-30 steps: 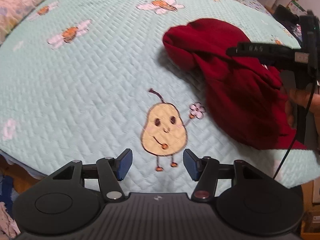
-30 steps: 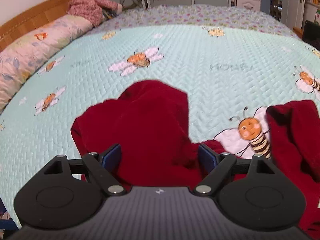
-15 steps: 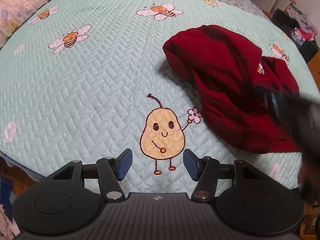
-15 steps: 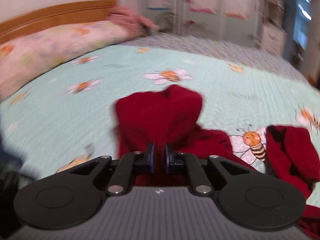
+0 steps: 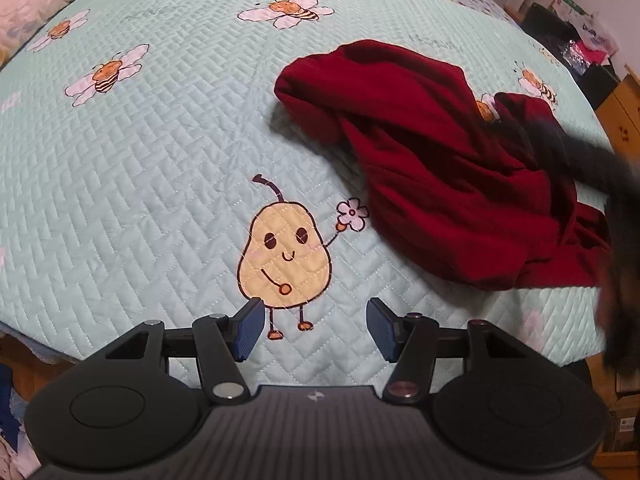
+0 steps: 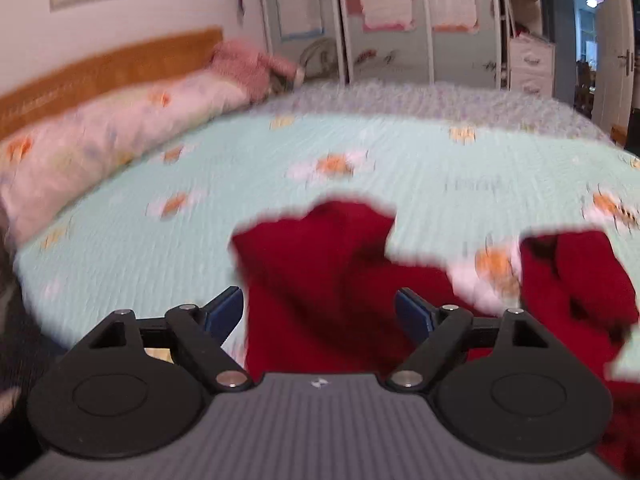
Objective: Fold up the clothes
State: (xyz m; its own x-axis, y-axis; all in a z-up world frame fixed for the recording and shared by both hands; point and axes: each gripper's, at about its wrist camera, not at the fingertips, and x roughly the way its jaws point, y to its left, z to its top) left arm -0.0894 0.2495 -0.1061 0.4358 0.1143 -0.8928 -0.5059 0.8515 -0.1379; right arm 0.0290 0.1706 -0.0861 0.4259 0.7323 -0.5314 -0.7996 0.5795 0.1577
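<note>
Left wrist view, left gripper (image 5: 316, 328): jaws stand apart with nothing between them, hovering over the near edge of the quilt (image 5: 160, 160), above the pear figure (image 5: 284, 260)
Left wrist view, garment: red garment (image 5: 440, 168) lies crumpled on the right half of the quilt, well apart from the left gripper, one bunched end pointing left and far
Left wrist view, right edge: a dark blurred shape, likely the right gripper's body, crosses the garment's right side; detail cannot be told
Right wrist view, right gripper (image 6: 320, 312): jaws opening, wide apart; red cloth shows between them, pads not pressing on it
Right wrist view, garment: red garment (image 6: 320, 280) heaped just ahead, a second lobe at right; pillow (image 6: 100, 148) far left; picture blurred
Progress: early in my judgement; no flat panel or clean fold visible, spreading and all folds remain
Change from earlier frames: right jaws were pinched together half a second ago and are now spread; the right gripper has drawn back toward the right edge; the left gripper has barely moved; the garment's heap looks much the same
</note>
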